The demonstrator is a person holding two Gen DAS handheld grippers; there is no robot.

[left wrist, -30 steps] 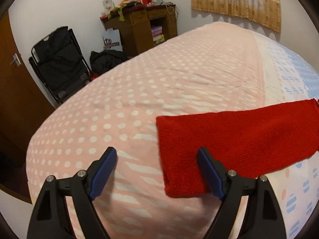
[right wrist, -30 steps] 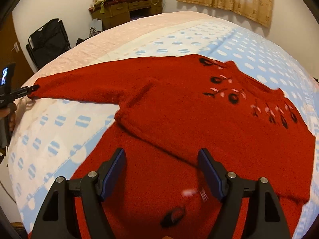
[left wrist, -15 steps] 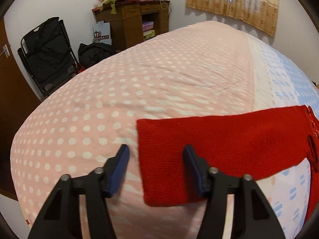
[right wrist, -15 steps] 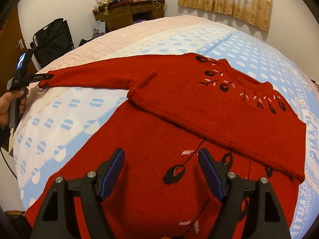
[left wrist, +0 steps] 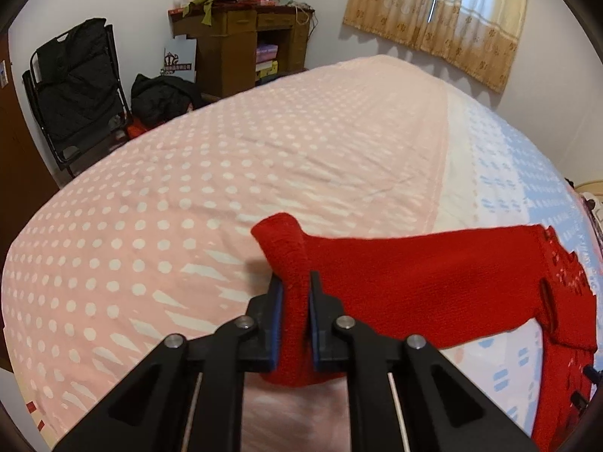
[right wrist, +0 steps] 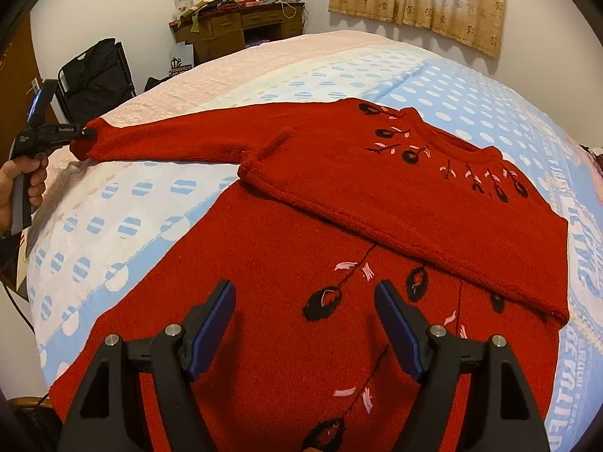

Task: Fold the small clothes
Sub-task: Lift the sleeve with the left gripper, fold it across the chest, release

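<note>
left wrist view: left hand-held gripper closing on the cuff of the sweater's sleeve, knit already bunched and pinched between the blue pads. cuff puckered up off the bed, rest of the sleeve lying flat and stretched toward the body at right. gripped at the very end, probably so the whole sleeve can be swung across the body in one fold. pink dotted cover under it bare, leaving room to lift.

right wrist view: right hand-held gripper spread wide, nothing between the pads, hovering over the lower front of the sweater. sweater spread on the blue part of the bed, other sleeve seemingly folded across the chest already. outstretched sleeve reaching left to the left hand-held gripper, gripped by a hand. likely poised low to pin or take the hem once the sleeve comes over.
</note>
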